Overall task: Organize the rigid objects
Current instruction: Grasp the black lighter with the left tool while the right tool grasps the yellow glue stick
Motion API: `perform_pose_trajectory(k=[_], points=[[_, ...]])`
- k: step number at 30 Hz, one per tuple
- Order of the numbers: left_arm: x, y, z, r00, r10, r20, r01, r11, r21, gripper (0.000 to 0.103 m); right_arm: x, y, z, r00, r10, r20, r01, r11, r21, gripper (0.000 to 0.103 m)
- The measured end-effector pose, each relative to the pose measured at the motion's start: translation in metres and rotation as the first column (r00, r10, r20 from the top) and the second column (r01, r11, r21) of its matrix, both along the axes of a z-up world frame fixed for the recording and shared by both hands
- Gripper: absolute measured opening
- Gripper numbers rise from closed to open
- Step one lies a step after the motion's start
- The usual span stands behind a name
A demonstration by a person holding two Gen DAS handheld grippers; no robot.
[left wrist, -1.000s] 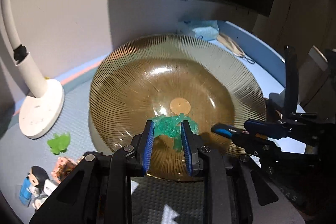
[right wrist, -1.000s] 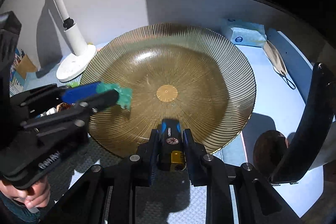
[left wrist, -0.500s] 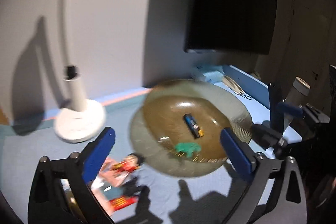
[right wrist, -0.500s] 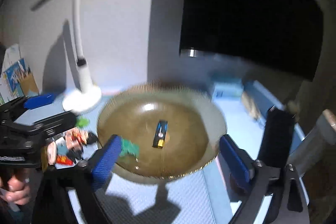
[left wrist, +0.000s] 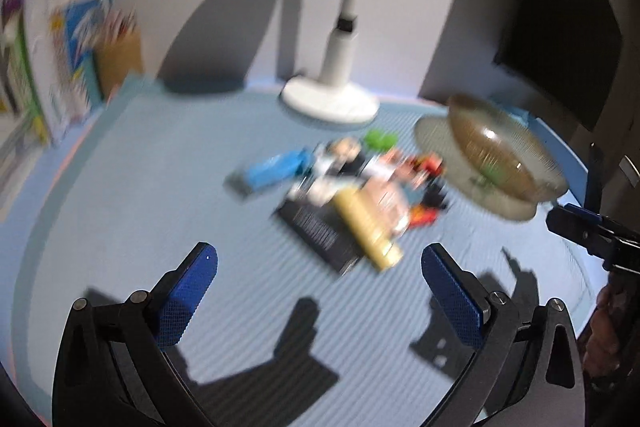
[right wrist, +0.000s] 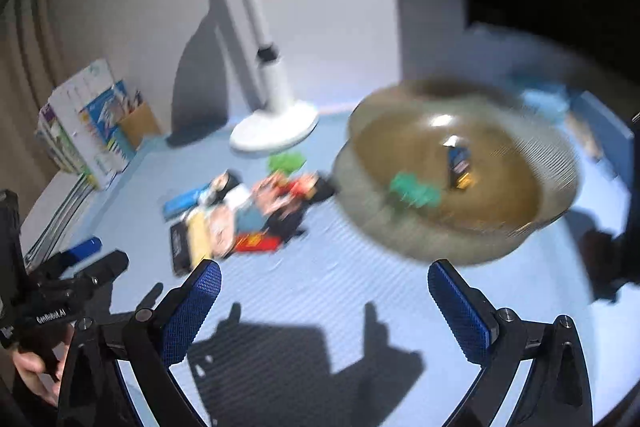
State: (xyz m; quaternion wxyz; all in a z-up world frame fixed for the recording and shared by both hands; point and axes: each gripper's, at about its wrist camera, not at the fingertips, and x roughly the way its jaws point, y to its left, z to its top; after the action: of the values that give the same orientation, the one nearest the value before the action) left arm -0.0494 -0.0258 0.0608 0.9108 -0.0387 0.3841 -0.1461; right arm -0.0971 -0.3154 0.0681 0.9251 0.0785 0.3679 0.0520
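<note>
An amber ribbed glass bowl point(right wrist: 400, 227) stands on the blue mat and holds a green toy point(right wrist: 414, 191) and a battery point(right wrist: 458, 163). It also shows at the right of the left wrist view point(left wrist: 436, 131). A blurred pile of small toys and packets point(left wrist: 360, 187) lies left of the bowl, also in the right wrist view point(right wrist: 248, 207). My left gripper point(left wrist: 316, 291) is open and empty, above the mat in front of the pile. My right gripper point(right wrist: 324, 307) is open and empty, in front of the bowl.
A white lamp base point(left wrist: 330, 99) stands behind the pile, with a small green piece point(left wrist: 380, 139) in front of it. Books and a pencil holder point(right wrist: 92, 123) stand at the far left by the wall. A dark monitor point(left wrist: 560, 47) is at the back right.
Both grippers have let go, opened wide and pulled back from the bowl, swinging left. The green toy and the battery now lie in the bowl.
</note>
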Motion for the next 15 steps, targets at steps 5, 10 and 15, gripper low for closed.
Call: perform_pose_trajectory(k=[5,10,15], points=[[0.012,0.003,-0.017,0.996,-0.002,-0.094,0.002,1.0,0.004,0.095,0.023,0.028,-0.022,0.991,0.022,-0.135,-0.031,0.998,-0.06,0.071],[0.04,-0.014,-0.027,0.988,-0.009,-0.152,0.013,1.0,0.024,0.077,0.039,0.043,-0.026,0.982,0.08,-0.173,-0.087,0.996,-0.031,0.064],[0.062,-0.028,-0.041,0.979,0.006,-0.206,-0.005,1.0,0.006,0.065,0.05,0.072,-0.047,0.957,0.18,-0.226,-0.178,0.984,0.026,0.064]])
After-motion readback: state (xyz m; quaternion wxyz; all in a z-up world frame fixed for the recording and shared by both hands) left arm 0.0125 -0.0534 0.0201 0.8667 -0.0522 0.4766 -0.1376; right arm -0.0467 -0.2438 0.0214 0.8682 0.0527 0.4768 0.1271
